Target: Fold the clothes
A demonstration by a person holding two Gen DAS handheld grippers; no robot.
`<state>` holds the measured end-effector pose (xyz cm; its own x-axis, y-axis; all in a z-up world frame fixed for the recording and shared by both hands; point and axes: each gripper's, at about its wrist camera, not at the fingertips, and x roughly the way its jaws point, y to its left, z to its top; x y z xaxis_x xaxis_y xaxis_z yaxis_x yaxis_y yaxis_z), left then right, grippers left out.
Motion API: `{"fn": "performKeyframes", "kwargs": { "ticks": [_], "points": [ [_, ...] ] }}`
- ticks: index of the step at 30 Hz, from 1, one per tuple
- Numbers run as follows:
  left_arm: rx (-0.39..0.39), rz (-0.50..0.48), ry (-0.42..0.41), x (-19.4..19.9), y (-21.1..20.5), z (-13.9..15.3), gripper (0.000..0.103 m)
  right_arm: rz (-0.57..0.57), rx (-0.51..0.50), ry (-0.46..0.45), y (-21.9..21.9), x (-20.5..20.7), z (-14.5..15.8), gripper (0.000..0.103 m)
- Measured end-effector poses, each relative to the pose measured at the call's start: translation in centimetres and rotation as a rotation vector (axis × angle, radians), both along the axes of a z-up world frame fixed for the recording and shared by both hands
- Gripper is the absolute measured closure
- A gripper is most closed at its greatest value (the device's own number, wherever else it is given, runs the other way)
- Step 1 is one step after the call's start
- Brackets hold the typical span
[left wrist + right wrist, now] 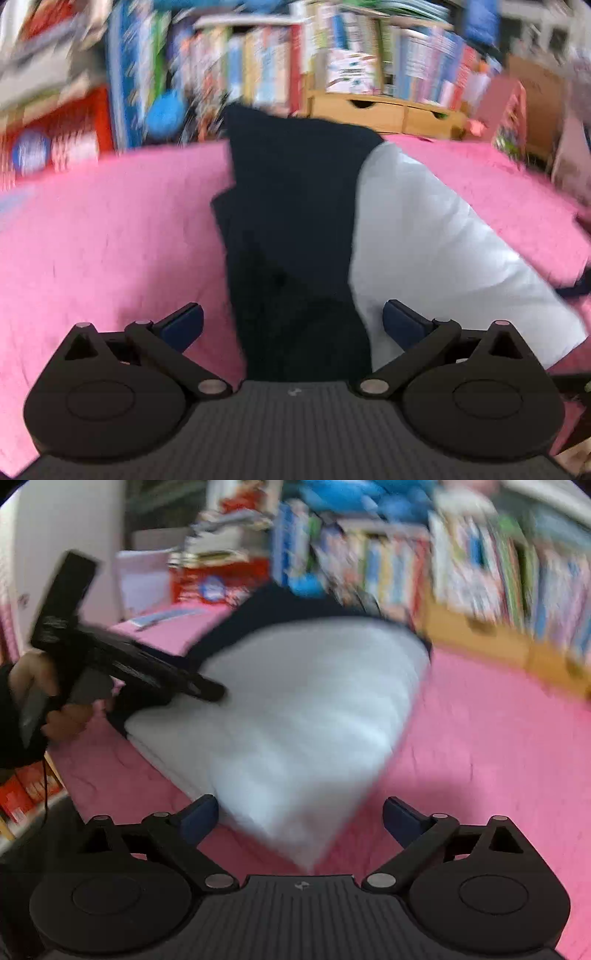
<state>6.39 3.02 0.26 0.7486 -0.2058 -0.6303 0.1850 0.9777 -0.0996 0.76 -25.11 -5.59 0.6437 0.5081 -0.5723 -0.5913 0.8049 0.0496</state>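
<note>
A dark navy garment (295, 221) lies as a long strip on the pink cover (110, 240). A folded white garment (424, 240) lies against its right side. My left gripper (291, 325) is open, low over the near end of the navy strip, its blue pads (183, 325) wide apart. In the right wrist view the white garment (295, 720) partly covers the navy one (266, 613). My right gripper (301, 823) is open, with the white garment's near corner between its pads and not pinched. A hand (62, 716) holds the left gripper (201, 690) at the white garment's left edge.
Blurred shelves of books (277, 62) stand behind the pink surface, with a wooden drawer box (384, 110), a red box (66, 140) and a cardboard box (535, 96). Bare pink cover (480, 738) lies right of the clothes.
</note>
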Motion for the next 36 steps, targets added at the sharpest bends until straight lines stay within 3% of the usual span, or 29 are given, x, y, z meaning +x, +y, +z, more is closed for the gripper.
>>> {"fn": "performKeyframes", "kwargs": {
  "ticks": [2, 5, 9, 10, 12, 16, 19, 21, 24, 28, 32, 36],
  "points": [
    [0.01, 0.026, -0.002, -0.9, 0.6, 0.8, 0.0, -0.019, 0.096, 0.034, -1.2, 0.0, 0.2, 0.004],
    [0.094, 0.036, -0.06, -3.1, 0.2, 2.3, 0.0, -0.024, 0.22, 0.028, -2.6, -0.4, 0.7, 0.0],
    [0.17, 0.013, -0.098, -4.6, -0.3, 3.0, 0.0, -0.083, 0.116, -0.048, -2.0, -0.5, 0.8, 0.0],
    [0.224, 0.026, -0.09, -4.4, -0.4, 2.3, 0.0, -0.102, 0.066, -0.07, -1.7, -0.5, 0.7, 0.0],
    [0.252, 0.032, -0.065, -3.7, -0.1, 0.5, 0.0, -0.116, 0.02, -0.088, -2.4, -0.4, 0.3, 0.0],
    [0.131, 0.052, -0.026, -3.5, 1.4, -0.2, 0.0, -0.134, 0.031, -0.014, -5.1, -0.1, -0.4, 0.0],
    [0.147, 0.045, -0.034, -3.6, 1.2, -0.4, 0.0, -0.313, -0.084, -0.057, -6.8, -0.3, -0.7, 0.0],
    [0.132, 0.049, -0.029, -3.7, 1.4, -0.5, 0.0, -0.42, -0.107, -0.05, -8.0, -0.4, -0.3, 0.0],
    [0.11, 0.057, -0.019, -3.8, 1.7, -0.6, 0.0, -0.338, -0.085, -0.109, -6.6, -2.2, 0.4, 0.0],
    [0.12, 0.057, -0.014, -3.9, 1.7, -0.4, 0.0, -0.204, -0.165, -0.246, -0.5, -4.6, -0.4, 0.0],
    [0.147, 0.055, -0.018, -3.9, 1.3, -0.3, 0.0, -0.217, -0.249, -0.366, 4.4, -4.6, -1.5, 0.0],
    [0.145, 0.051, -0.015, -3.9, 1.4, -0.5, 0.0, -0.264, -0.258, -0.381, 4.5, -3.6, -1.3, 0.0]
  ]
}}
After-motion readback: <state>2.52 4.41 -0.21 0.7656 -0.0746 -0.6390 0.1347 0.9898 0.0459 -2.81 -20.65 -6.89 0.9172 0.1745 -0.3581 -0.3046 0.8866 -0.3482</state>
